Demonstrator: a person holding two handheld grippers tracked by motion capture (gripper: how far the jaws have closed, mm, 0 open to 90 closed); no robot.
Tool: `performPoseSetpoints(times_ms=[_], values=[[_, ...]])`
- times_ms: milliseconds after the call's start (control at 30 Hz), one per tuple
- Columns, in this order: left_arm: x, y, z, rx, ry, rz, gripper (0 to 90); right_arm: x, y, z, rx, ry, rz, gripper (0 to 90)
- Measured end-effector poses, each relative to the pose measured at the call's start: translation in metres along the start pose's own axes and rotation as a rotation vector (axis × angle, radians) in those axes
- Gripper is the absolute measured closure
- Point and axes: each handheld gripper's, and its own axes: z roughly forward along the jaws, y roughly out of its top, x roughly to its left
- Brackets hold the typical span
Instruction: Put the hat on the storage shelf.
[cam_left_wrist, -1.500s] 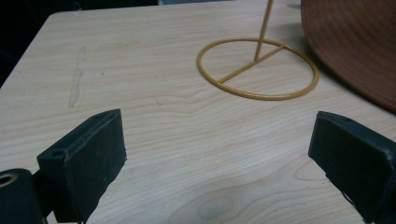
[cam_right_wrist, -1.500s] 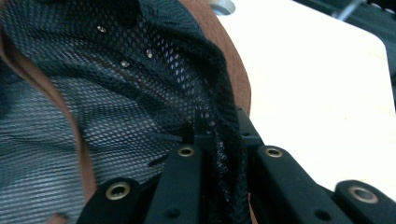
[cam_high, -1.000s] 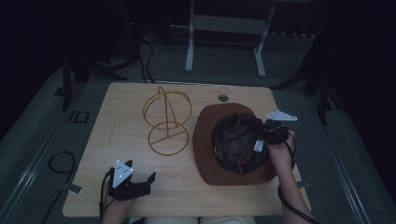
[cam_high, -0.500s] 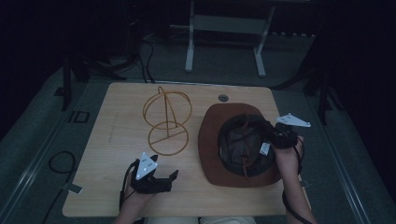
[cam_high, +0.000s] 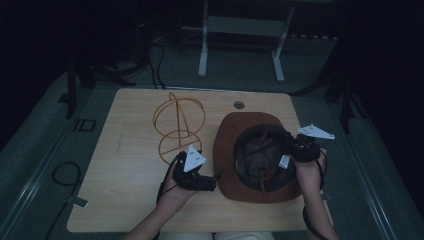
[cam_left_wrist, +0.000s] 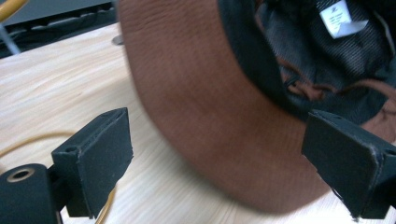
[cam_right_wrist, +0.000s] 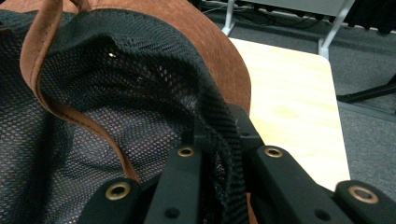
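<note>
I see a big brown hat (cam_high: 235, 150) lying upside down on the right half of the wooden surface (cam_high: 125, 150). Its dark mesh inside faces up, and a thin brown strap (cam_right_wrist: 56, 100) lies across the mesh.

My right hand-held gripper (cam_high: 294, 150) sits at the right edge of the hat's round opening. From the right gripper view, its two black jaws are pressed close together, and the black mesh band of the hat (cam_right_wrist: 219, 140) is pinched between them. So this one has hold of the hat's inner edge.

My left hand-held gripper (cam_high: 212, 181) is at the left side of the hat, just beside the brim. In the left gripper view its jaws stand wide apart. The brown brim (cam_left_wrist: 205, 116) is in front of them, between the two pads, but the pads do not press on it. It holds nothing.

A gold wire stand (cam_high: 177, 125) is on the surface to the left of the hat, near my left hand (cam_high: 177, 187).
</note>
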Motion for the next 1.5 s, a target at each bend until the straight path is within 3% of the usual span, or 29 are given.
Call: performPoseSetpoints(times_ms=[167, 300, 467, 633, 733, 800, 833, 867, 1000, 1067, 1500], values=[[-0.007, 0.019, 0.018, 0.0, -0.003, 0.014, 9.0, 0.0, 0.001, -0.005, -0.01, -0.001, -0.002, 84.5], [-0.012, 0.032, 0.035, 0.001, -0.026, -0.004, 9.0, 0.0, 0.001, -0.009, -0.014, -0.001, -0.001, 84.4], [-0.018, 0.044, 0.057, 0.026, 0.013, 0.023, 10.3, 0.002, 0.001, -0.012, -0.025, 0.005, 0.0, 84.4], [-0.02, 0.048, 0.076, 0.068, 0.106, 0.033, 11.8, 0.006, 0.002, -0.019, -0.046, 0.034, 0.001, 84.5], [-0.021, 0.047, 0.083, 0.077, 0.153, 0.046, 19.5, 0.012, 0.002, -0.024, -0.054, 0.05, -0.008, 84.4], [-0.021, 0.046, 0.084, 0.078, 0.166, 0.047, 31.2, 0.015, 0.002, -0.026, -0.056, 0.054, -0.016, 84.4], [-0.018, 0.046, 0.087, 0.066, 0.187, 0.018, 31.2, 0.017, 0.002, -0.027, -0.057, 0.053, -0.021, 84.4], [-0.017, 0.046, 0.088, 0.069, 0.188, 0.011, 46.1, 0.02, 0.001, -0.029, -0.064, 0.064, -0.022, 84.4], [-0.015, 0.047, 0.091, 0.089, 0.182, 0.019, 75.0, 0.023, -0.001, -0.031, -0.058, 0.068, -0.024, 84.4], [-0.013, 0.047, 0.091, 0.09, 0.182, 0.018, 84.6, 0.026, -0.003, -0.031, -0.047, 0.07, -0.034, 84.4], [-0.008, 0.065, 0.086, 0.08, 0.191, 0.02, 86.8, 0.028, -0.014, -0.034, -0.006, 0.071, -0.011, 83.5]])
